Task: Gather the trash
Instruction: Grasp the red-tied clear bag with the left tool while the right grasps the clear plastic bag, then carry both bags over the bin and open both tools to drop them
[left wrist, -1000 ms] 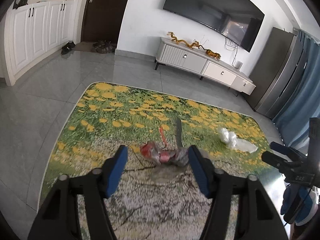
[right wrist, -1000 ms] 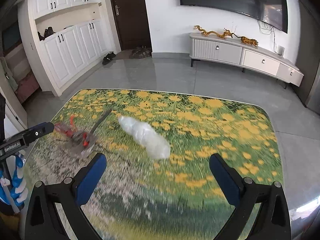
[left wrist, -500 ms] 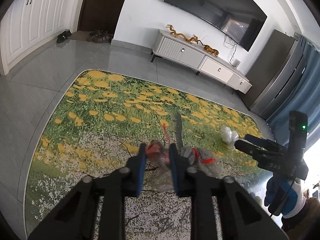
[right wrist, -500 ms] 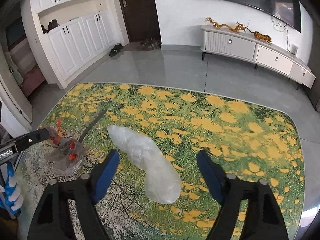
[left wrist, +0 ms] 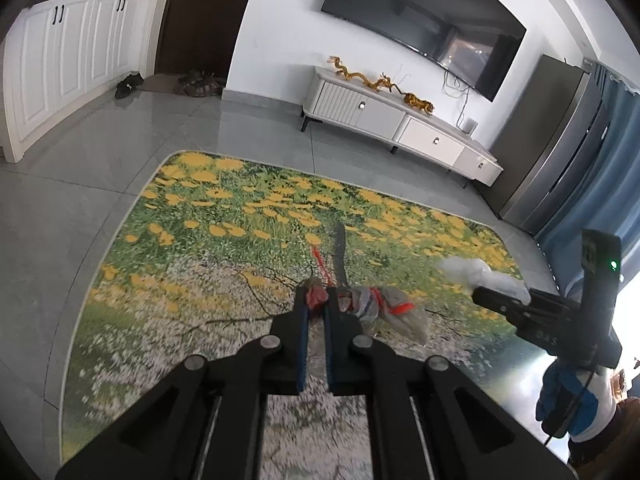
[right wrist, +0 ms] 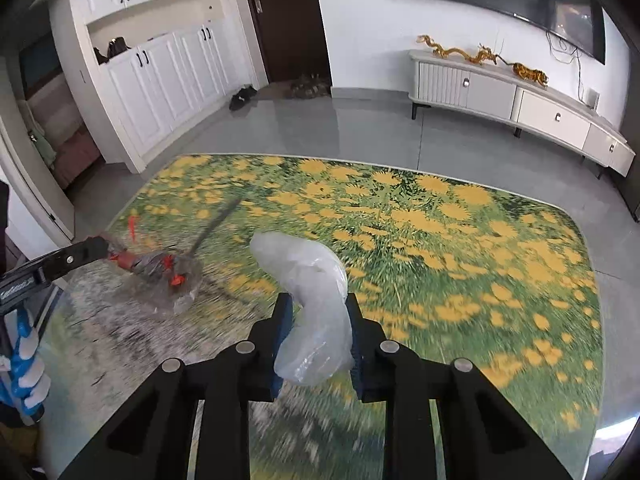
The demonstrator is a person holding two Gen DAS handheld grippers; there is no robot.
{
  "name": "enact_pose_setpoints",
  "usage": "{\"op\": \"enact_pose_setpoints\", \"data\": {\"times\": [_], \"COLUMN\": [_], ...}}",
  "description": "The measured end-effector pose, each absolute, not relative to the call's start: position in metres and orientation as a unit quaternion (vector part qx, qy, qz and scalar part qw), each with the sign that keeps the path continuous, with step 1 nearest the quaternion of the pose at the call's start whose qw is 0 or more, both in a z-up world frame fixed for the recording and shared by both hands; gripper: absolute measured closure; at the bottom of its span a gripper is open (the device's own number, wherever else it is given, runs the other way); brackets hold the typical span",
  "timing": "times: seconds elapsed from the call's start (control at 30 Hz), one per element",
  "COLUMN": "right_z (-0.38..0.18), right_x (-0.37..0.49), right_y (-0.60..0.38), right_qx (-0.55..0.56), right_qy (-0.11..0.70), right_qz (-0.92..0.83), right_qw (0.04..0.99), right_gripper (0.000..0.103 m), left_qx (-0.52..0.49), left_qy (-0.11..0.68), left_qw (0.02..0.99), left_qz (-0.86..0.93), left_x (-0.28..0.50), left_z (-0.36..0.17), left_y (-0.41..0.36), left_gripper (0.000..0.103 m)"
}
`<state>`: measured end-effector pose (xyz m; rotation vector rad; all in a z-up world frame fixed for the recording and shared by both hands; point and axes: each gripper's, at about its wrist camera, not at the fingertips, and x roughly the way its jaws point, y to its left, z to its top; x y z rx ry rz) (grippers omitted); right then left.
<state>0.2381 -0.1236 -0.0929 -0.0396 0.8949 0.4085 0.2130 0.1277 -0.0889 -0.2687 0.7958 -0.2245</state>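
The left gripper (left wrist: 315,307) is clenching a red-and-clear wrapper bundle (left wrist: 376,308) by its near red end, at about 12 o'clock from its own fingers in the left wrist view. Its jaws are standing nearly together, since only thin crumpled film is lying between the pads. The rest of the bundle is trailing away toward 3 o'clock over the flowered rug (left wrist: 240,216), so pinching the end looks like the way to lift the whole limp piece at once.

The right gripper (right wrist: 316,340) is grasping a clear crumpled plastic bag (right wrist: 308,280); its jaws have just been closing, and the pads are now pressing on the bag's lower lobe from 9 and 3 o'clock. The bag's upper part is arching out toward 11 o'clock, free of the pads. The jaws are standing wider here because the bag is puffy and is giving under pressure.

Both pieces of trash are sitting low at the rug's near side, the bundle at about 9 o'clock from the bag in the right wrist view. With 2 hands each taking 1 item, both pickups are probably meant to go together. No bin is showing.
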Motion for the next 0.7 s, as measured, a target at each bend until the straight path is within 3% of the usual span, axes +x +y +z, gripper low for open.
{"op": "enact_pose_setpoints", "data": {"times": [0.4,0.7], "right_z": [-0.026,-0.007], "right_x": [0.136,0.067], "right_y": [-0.184,-0.287], "right_qx": [0.015,0.054], "right_qy": [0.37,0.34], "right_qz": [0.175,0.1], "right_qw": [0.912,0.934], "right_gripper": [0.085,0.085], "left_qx": [-0.11,-0.068], "left_qy": [0.336,0.326], "left_qw": [0.927,0.923], "left_qz": [-0.127,-0.192], "left_x": [0.154,0.138], "left_z": [-0.016,0.015], "left_y": [0.103,0.009], "left_gripper": [0.097,0.097]}}
